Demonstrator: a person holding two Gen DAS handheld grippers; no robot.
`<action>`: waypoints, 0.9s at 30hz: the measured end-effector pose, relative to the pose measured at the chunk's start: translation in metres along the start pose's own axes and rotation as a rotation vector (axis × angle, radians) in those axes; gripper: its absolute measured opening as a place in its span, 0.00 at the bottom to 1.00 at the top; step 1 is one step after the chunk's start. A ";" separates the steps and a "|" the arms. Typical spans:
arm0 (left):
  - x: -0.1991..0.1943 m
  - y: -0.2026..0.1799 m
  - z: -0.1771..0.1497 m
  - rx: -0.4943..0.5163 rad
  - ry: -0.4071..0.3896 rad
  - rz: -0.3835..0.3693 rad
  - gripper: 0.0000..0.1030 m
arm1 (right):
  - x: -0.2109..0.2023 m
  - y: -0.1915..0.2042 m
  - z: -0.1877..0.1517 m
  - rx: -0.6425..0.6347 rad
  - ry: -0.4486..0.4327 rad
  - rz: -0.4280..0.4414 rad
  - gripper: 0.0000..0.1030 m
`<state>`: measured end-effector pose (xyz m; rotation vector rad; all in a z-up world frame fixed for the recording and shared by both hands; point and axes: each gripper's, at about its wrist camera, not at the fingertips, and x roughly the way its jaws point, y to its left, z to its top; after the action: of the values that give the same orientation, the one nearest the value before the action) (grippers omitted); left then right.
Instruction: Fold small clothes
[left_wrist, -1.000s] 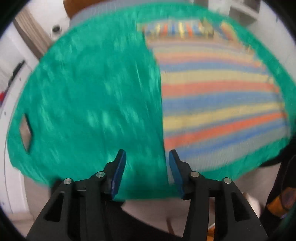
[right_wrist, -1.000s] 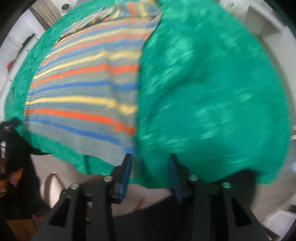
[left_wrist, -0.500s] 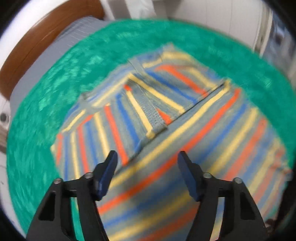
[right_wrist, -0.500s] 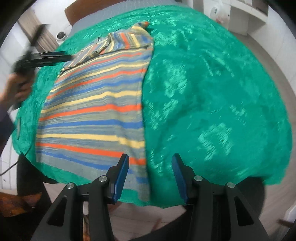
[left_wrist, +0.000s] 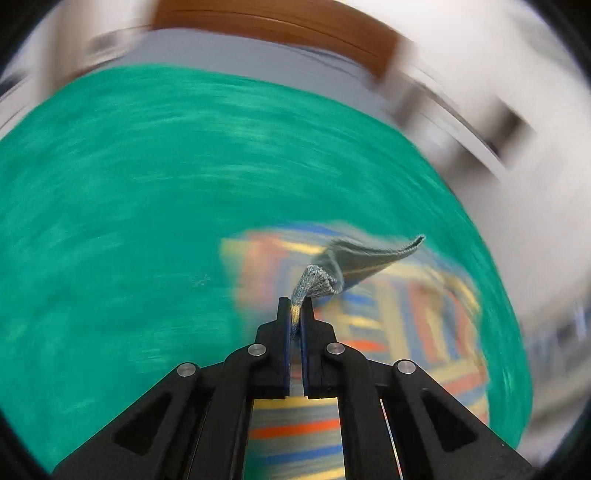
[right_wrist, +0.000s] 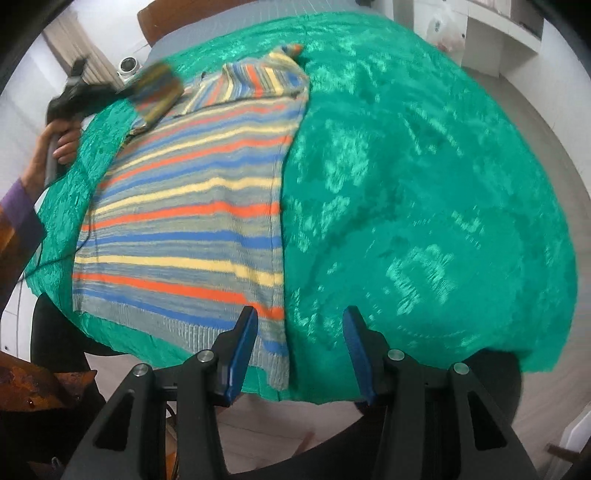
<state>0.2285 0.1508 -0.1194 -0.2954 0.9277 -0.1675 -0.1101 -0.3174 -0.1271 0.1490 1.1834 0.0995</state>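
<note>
A striped knit sweater (right_wrist: 192, 206), grey with orange, yellow and blue bands, lies flat on a green cloth-covered table (right_wrist: 406, 184). My left gripper (left_wrist: 294, 314) is shut on a grey knit edge of the sweater (left_wrist: 314, 282) and holds that part lifted above the table; in the right wrist view it shows at the far left (right_wrist: 79, 92) with a blurred striped flap (right_wrist: 159, 88) raised. My right gripper (right_wrist: 299, 332) is open and empty, hovering over the sweater's near right hem corner at the table's front edge.
The green cloth (left_wrist: 129, 206) covers a round table. A wooden chair back (left_wrist: 266, 22) stands behind it. A white camera (right_wrist: 129, 66) and white shelving (right_wrist: 498, 33) lie beyond the far edge. Floor shows below the near edge.
My left gripper closed on the sweater's far edge and lifted it, swinging quickly. My right gripper stayed open near the front hem, shifting slightly.
</note>
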 end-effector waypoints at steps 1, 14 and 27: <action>-0.012 0.037 -0.002 -0.086 -0.032 0.086 0.02 | -0.002 0.001 0.003 -0.008 -0.003 0.000 0.47; -0.007 0.161 -0.064 -0.396 -0.003 0.443 0.02 | 0.010 0.085 0.173 -0.315 -0.008 -0.024 0.48; 0.009 0.151 -0.074 -0.250 -0.029 0.503 0.02 | 0.216 0.229 0.314 -0.315 0.120 -0.043 0.55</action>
<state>0.1764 0.2784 -0.2164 -0.2852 0.9680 0.4173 0.2623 -0.0777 -0.1698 -0.1615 1.2739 0.2579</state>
